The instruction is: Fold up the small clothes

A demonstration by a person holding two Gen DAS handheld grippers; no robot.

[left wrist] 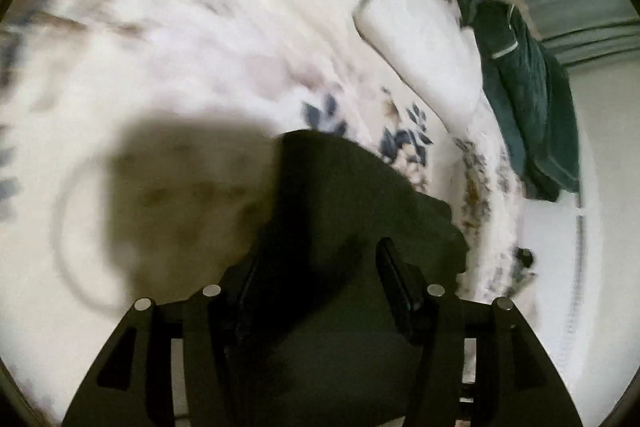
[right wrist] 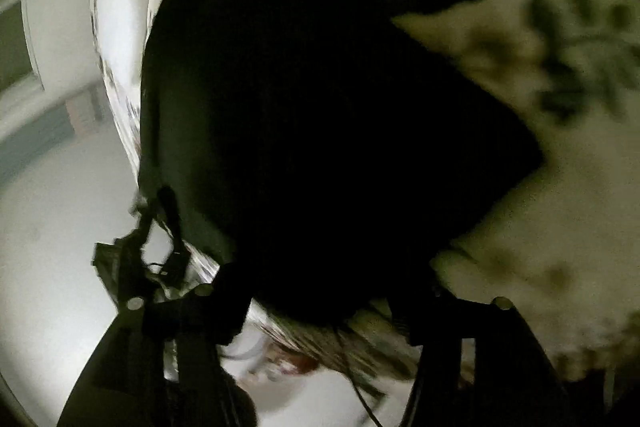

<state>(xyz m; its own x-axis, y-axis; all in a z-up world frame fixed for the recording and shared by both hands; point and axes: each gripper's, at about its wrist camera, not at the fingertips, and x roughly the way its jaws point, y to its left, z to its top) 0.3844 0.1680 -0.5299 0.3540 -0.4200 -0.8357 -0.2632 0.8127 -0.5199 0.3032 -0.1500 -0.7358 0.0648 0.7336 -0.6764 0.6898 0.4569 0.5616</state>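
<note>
A small black garment (left wrist: pixel 340 195) lies on a white bedspread (left wrist: pixel 180 47) printed with blue and brown flowers. My left gripper (left wrist: pixel 316 255) is just above the garment's near part, fingers well apart. The cloth fills the gap between them, and the right finger's pad (left wrist: pixel 390 267) stands free of it. In the right wrist view the same black garment (right wrist: pixel 320 107) takes up the middle of the picture, near the bed's edge. My right gripper (right wrist: pixel 320 287) is over its near edge with its fingers wide apart. Their tips are lost against the dark cloth. Both views are blurred.
A white pillow (left wrist: pixel 420 39) lies on the far side of the bed. A dark green garment (left wrist: pixel 528 99) hangs over the edge beside it. Pale floor (right wrist: pixel 60 247) shows past the bed's edge, with a small black strapped object (right wrist: pixel 132 259) there.
</note>
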